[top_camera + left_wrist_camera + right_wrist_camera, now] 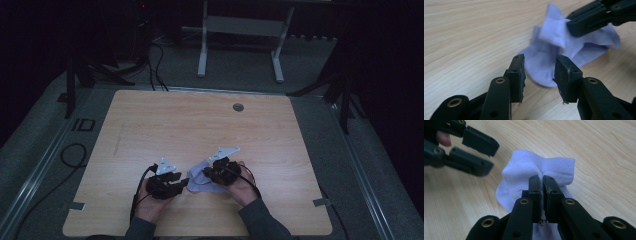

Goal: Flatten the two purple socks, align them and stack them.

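**Ana:** Jaws first — the right gripper (543, 178) has its pair pressed together on a bunched fold of the pale lilac sock (536, 167), and the left gripper (540, 67) has its pair standing apart with nothing between them, the sock's rounded edge lying just ahead of the tips.

**Ben:** And where does the sock sit overall?

**Ana:** On the wooden table (200, 120), near the person's edge, crumpled between the two grippers. From the high view the sock (196, 181) lies partly under the right gripper (212, 172), with the left gripper (177, 184) just beside it.

**Ben:** So which step would you say this is?

**Ana:** I'd judge it as gathering or folding the sock — one side is pinched and lifted a little, and the other gripper is lining up for a second hold. The next move calls for the left pair to slide forward around the near edge of the fabric and then close, catching cloth only, not scraping the table.

**Ben:** How are the hands posed?

**Ana:** Both forearms come in from the bottom of the high view, sleeves just visible. The right hand (243, 189) angles inward and left toward the sock; the left hand (150, 202) points right and slightly forward, low to the table, its tips facing the other gripper.
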`<state>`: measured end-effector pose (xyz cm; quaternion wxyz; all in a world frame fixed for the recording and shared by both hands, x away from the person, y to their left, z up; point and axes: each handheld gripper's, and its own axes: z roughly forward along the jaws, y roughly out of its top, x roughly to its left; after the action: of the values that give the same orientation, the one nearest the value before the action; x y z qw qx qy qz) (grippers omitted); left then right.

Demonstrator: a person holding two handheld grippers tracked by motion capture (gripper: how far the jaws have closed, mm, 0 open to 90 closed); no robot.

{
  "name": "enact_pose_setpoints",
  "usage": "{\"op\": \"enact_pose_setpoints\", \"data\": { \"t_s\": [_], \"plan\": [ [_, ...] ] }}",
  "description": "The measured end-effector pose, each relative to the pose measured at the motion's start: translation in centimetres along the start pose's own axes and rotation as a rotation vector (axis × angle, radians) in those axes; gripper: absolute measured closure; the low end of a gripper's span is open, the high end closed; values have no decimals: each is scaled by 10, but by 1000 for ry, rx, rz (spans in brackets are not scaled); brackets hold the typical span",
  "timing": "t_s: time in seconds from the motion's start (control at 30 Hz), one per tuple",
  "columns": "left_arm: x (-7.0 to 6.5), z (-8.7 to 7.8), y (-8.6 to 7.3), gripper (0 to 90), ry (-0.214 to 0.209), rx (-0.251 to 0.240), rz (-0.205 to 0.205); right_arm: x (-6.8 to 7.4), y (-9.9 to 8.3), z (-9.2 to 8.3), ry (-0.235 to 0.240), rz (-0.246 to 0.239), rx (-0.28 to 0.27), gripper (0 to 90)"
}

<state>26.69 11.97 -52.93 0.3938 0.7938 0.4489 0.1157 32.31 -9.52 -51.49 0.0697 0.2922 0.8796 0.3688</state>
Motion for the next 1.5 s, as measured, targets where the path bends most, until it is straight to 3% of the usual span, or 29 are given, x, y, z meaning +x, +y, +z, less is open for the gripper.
{"op": "enact_pose_setpoints", "data": {
  "t_s": [0.3,0.53,0.73,0.83,0.97,1.03,1.2,1.4,1.5],
  "plan": [
    [-13,16,5,635,-51,27,30,1,0,0,8,-8,4,854],
    [-17,17,5,878,-63,34,65,2,-1,2,23,-19,6,809],
    [-15,18,4,884,-57,38,60,-2,2,-21,35,8,-85,714],
    [-14,19,3,884,-52,43,52,-10,-1,-38,0,22,-104,709],
    [-12,19,2,884,-51,49,49,-23,-15,-52,-69,35,-70,698],
    [-12,20,2,883,-53,49,42,-30,-28,-51,-124,32,-29,692],
    [-10,22,0,883,-58,57,31,-43,-56,-38,-176,77,42,688],
    [-9,22,-1,884,-58,64,30,-50,-66,-34,-190,126,41,872],
    [-8,21,-2,884,-60,70,28,-49,-65,-36,-188,121,26,897]
  ]
}}
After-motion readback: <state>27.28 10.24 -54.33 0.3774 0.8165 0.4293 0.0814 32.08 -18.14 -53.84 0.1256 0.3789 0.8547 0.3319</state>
